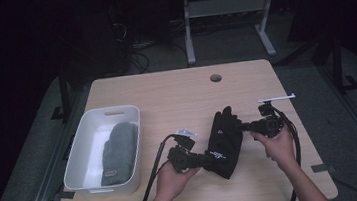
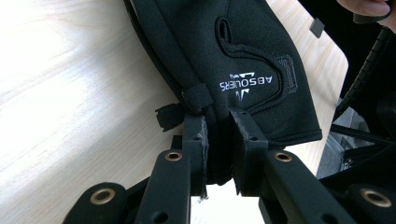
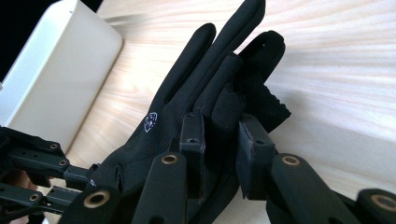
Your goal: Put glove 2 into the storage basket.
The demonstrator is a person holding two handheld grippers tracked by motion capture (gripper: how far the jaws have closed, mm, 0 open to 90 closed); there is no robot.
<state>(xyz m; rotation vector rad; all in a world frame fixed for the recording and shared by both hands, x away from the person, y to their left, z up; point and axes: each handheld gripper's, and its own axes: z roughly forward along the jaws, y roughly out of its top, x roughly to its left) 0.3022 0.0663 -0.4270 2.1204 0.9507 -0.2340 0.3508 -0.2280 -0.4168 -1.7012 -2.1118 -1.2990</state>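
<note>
Black glove: one item, held over the wooden table between your two tools. Your left gripper is clamped on its cuff edge; your right gripper is clamped on a finger. White bin, to the left, well apart from it: holds one grey mitten.

Two gloves, one white bin, two tongs.
</note>
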